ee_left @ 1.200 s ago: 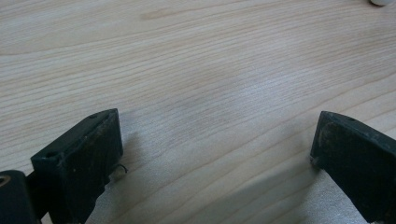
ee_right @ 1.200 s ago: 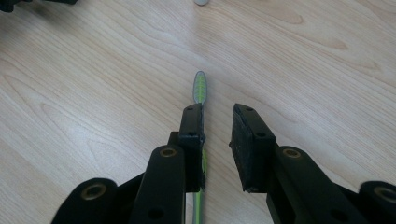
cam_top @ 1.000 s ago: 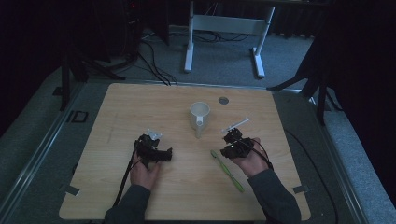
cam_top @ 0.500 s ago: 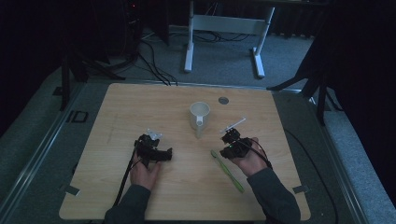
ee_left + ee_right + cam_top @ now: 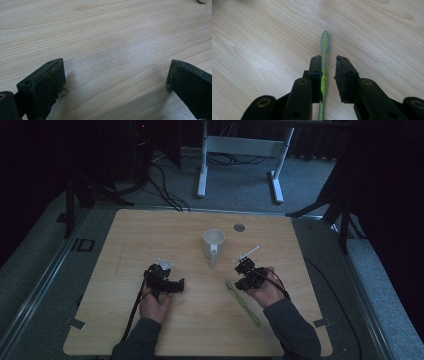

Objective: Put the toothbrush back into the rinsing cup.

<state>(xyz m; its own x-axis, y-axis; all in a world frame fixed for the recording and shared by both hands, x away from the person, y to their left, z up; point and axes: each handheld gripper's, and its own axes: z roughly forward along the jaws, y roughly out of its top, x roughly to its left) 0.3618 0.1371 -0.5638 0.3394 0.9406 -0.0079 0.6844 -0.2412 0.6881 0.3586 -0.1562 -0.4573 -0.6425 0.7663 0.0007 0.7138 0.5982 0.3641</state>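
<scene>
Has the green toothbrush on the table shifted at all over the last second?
No. The toothbrush lies at the same spot and angle relative to the cup, below and right of it, with the right tool at its head end.

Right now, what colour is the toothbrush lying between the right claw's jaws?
Bright green with a grey head: the toothbrush shows best in the right gripper view, between the right claw jaws.
</scene>
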